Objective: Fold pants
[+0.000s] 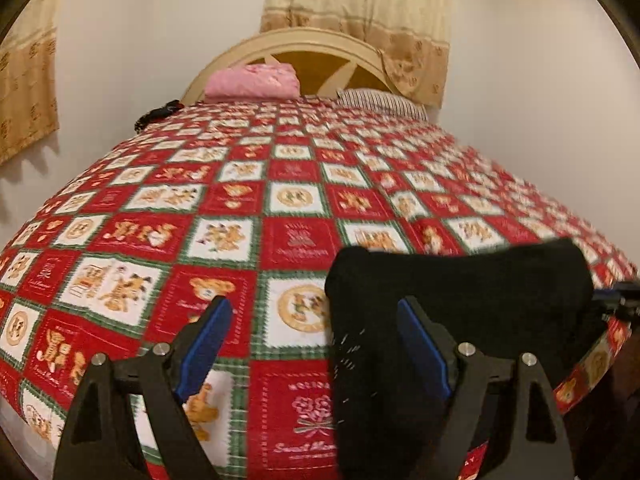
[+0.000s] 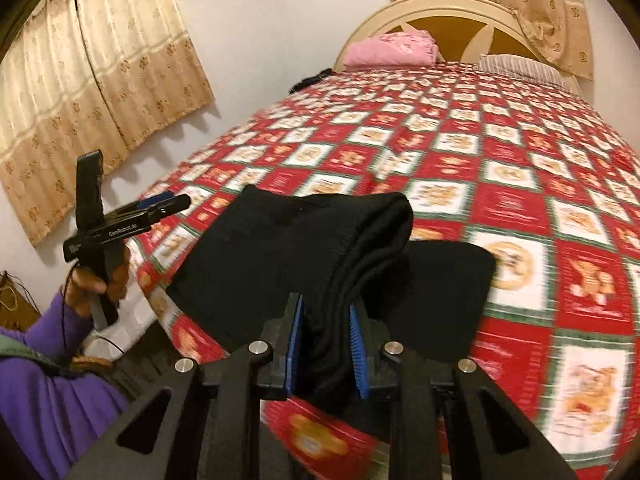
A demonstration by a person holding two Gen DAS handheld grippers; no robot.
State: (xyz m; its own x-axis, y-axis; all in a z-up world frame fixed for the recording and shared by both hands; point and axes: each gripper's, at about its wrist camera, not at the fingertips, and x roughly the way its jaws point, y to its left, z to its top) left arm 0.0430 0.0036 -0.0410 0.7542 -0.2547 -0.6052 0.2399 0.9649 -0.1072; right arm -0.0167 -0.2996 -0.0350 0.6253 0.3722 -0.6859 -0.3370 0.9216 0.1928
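The black pants (image 2: 320, 232) are folded into a thick bundle and hang just above the red checked bedspread (image 2: 500, 168). My right gripper (image 2: 326, 310) is shut on the bundle's near edge, its blue pads pressing the layers from both sides. In the left wrist view the pants (image 1: 460, 296) hang at the right, partly behind the right-hand finger. My left gripper (image 1: 314, 302) stands open over the bedspread (image 1: 200, 208), its pads pressing nothing. From the right wrist view the left gripper (image 2: 176, 202) is off to the left of the pants, held by a hand in a purple sleeve (image 2: 52, 380).
A folded pink cloth (image 1: 252, 80) and a striped pillow (image 1: 380, 102) lie by the cream headboard (image 1: 296, 40). A small dark item (image 1: 160, 114) sits at the bed's far left edge. Curtains (image 2: 100, 80) hang on the wall left of the bed.
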